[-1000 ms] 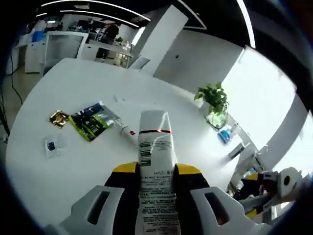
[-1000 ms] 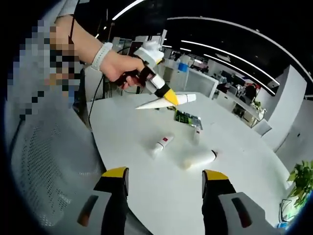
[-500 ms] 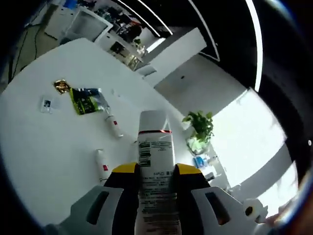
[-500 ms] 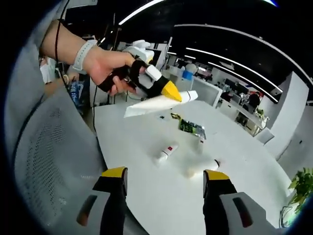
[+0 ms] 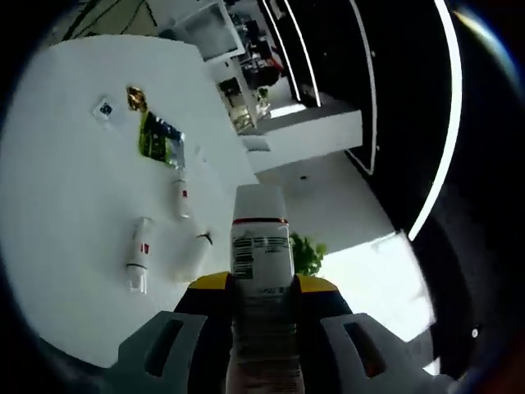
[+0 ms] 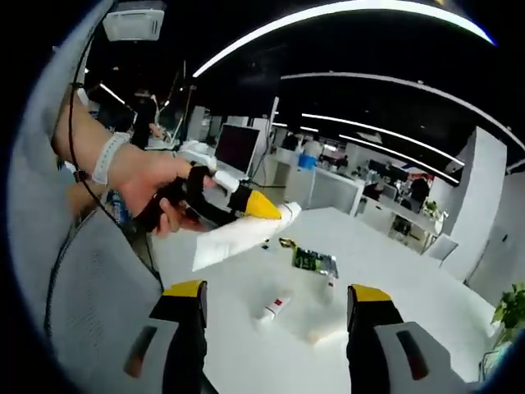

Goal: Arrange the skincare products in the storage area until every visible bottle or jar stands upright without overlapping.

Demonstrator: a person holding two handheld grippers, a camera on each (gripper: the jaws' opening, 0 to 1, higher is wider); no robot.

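My left gripper (image 5: pixel 261 284) is shut on a white tube (image 5: pixel 262 242) with a white cap and a red band, held in the air off the table. In the right gripper view a hand holds that left gripper (image 6: pixel 264 207) and the tube (image 6: pixel 238 238) slants down to the left from its yellow jaws. Three more white tubes lie flat on the white table (image 5: pixel 66 213): one with a red mark (image 5: pixel 139 254), a small one (image 5: pixel 180 199) and a plain one (image 5: pixel 195 251). My right gripper (image 6: pixel 277 324) is open and holds nothing, above the table's near edge.
A green packet (image 5: pixel 156 135), a gold packet (image 5: pixel 135 97) and a small clear sachet (image 5: pixel 104 108) lie at the table's far side. A potted plant (image 5: pixel 305 253) stands past the tubes. A grey mesh chair back (image 6: pixel 90 295) is close on the left of the right gripper.
The left gripper, still shut on the tube, has tilted and rolled, so the table swings to the left of its view. The right gripper's view has lifted; its jaws stay open.
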